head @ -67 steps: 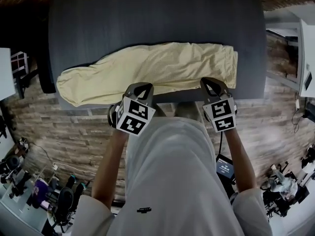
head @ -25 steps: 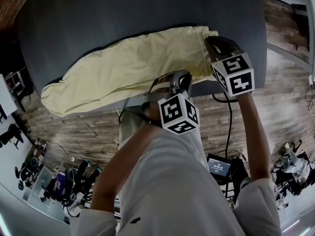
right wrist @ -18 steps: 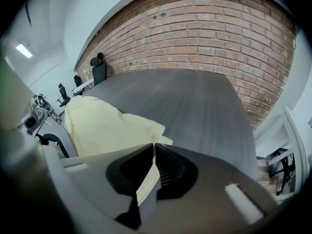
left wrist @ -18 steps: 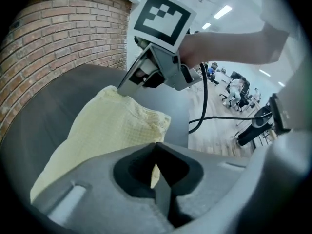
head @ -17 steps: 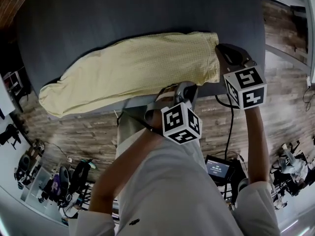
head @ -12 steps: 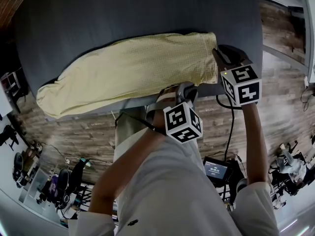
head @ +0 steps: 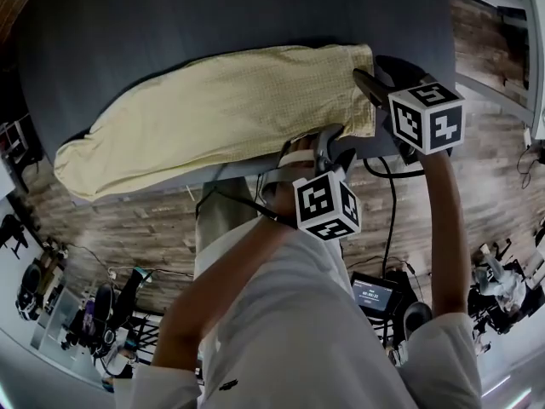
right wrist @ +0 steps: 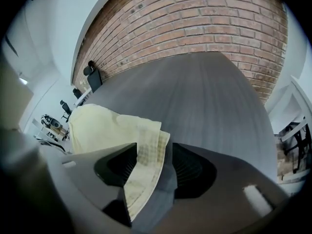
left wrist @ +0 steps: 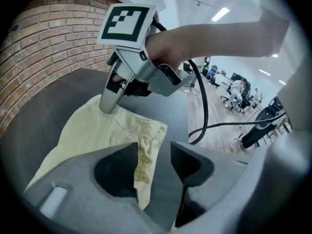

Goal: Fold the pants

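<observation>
Pale yellow pants [head: 213, 113], folded lengthwise, lie flat across the dark grey table [head: 213, 15], legs to the left and waist to the right. My left gripper [head: 328, 139] is at the waist's near edge. Its jaws have just been opening, and the waistband hem [left wrist: 144, 155] lies loose between them in the left gripper view [left wrist: 153, 155]. My right gripper [head: 362, 82] is at the waist's right end. Its jaws have also just been opening, with the waist corner [right wrist: 146, 155] loose between them in the right gripper view [right wrist: 153, 162].
The table's front edge [head: 170, 181] runs just below the pants, with wooden floor beyond. A black cable [head: 390, 220] hangs from the right gripper. A small device with a screen [head: 373, 295] sits on the floor. A brick wall [right wrist: 204, 28] stands behind the table.
The waist end has been laid flat on the table. Both grippers' jaws have opened off the fabric. The left gripper shifted a little to the right along the near edge.
</observation>
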`<state>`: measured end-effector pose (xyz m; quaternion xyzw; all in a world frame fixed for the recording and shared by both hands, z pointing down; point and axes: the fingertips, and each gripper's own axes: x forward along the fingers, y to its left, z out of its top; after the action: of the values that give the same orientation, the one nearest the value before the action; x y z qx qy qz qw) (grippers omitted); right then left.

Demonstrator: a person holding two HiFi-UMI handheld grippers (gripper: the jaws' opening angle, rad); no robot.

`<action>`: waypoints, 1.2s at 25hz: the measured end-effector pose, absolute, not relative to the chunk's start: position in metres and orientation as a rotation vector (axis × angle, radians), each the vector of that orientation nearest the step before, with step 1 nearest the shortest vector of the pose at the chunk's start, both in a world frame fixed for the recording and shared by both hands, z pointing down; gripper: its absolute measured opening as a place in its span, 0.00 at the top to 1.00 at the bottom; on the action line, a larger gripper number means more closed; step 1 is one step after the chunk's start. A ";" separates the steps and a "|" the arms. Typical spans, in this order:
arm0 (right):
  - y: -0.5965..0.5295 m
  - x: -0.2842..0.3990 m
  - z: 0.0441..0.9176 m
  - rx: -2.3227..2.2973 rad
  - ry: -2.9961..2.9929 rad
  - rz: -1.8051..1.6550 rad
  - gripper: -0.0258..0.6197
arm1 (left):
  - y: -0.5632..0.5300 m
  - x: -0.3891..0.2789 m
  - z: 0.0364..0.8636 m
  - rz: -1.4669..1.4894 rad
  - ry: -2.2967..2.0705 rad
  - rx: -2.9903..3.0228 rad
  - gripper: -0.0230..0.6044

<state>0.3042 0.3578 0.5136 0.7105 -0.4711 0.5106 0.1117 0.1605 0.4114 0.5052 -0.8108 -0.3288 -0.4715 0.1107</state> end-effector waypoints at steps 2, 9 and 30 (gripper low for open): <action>0.357 0.304 0.519 2.063 -1.366 1.489 0.58 | 0.415 0.164 0.510 -1.358 -0.957 -2.358 0.63; 0.351 0.300 0.529 2.035 -1.344 1.476 0.69 | 0.417 0.167 0.539 -1.342 -0.921 -2.258 0.61; 0.382 0.296 0.491 2.078 -1.286 1.423 0.91 | 0.431 0.177 0.493 -1.397 -0.905 -2.583 0.92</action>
<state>0.2964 0.3818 0.4907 0.7258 -0.4493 0.4970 0.1561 0.1766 0.4308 0.4927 -0.8400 -0.2945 -0.4544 0.0342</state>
